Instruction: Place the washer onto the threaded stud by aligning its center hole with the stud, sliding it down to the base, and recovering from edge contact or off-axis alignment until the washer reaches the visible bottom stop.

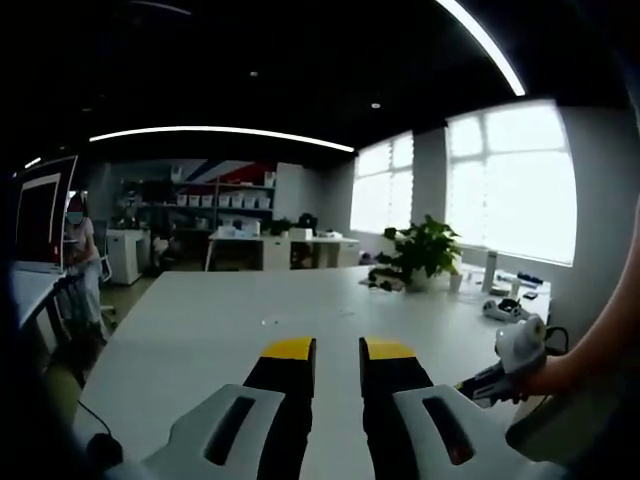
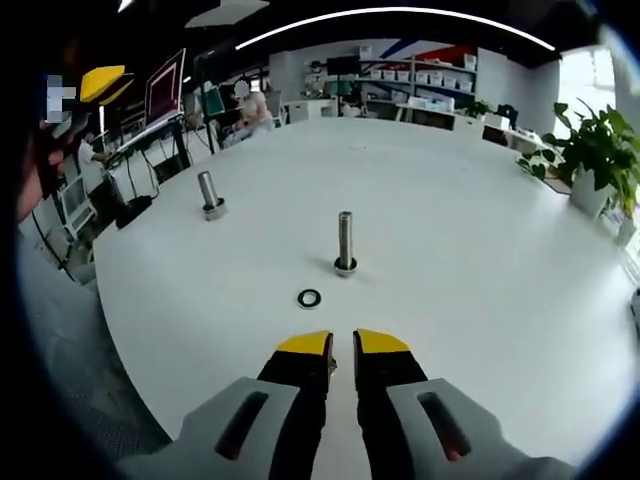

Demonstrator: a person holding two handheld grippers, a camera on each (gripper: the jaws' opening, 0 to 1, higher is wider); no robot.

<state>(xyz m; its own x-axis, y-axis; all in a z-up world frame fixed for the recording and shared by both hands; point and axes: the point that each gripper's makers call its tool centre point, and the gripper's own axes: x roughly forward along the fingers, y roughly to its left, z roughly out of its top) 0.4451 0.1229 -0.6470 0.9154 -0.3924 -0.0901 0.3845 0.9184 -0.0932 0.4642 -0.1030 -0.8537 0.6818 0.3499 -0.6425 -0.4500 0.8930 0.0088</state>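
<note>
- In the right gripper view, a second stud (image 2: 209, 193) stands upright at the far left of the table (image 2: 470, 260), near the edge that curves round that side, with a ring at its foot.
- The washer (image 2: 309, 298) lies flat on the table, apart from everything, just left of and nearer to us than the stud (image 2: 345, 243). The stud stands upright mid-table with a ring at its base.
- Our right gripper (image 2: 342, 347) hovers low just behind the washer, jaws almost closed and holding nothing.
- The step in hand looks like the pickup. A flat washer gives little to pinch, so we would open the jaws a little, come down over one rim and grip it by the edge. That would leave the hole free for the stud.
- We would then lift straight, level the washer above the stud top and lower it only once the hole is centred. If it tilts or catches on the threads, we back off and re-centre.
- To the right of the stud the table runs open and bare toward the plant (image 2: 597, 150).
- In the left gripper view, our left gripper (image 1: 338, 352) is held off over bare table (image 1: 200, 320), jaws slightly apart and empty.
</note>
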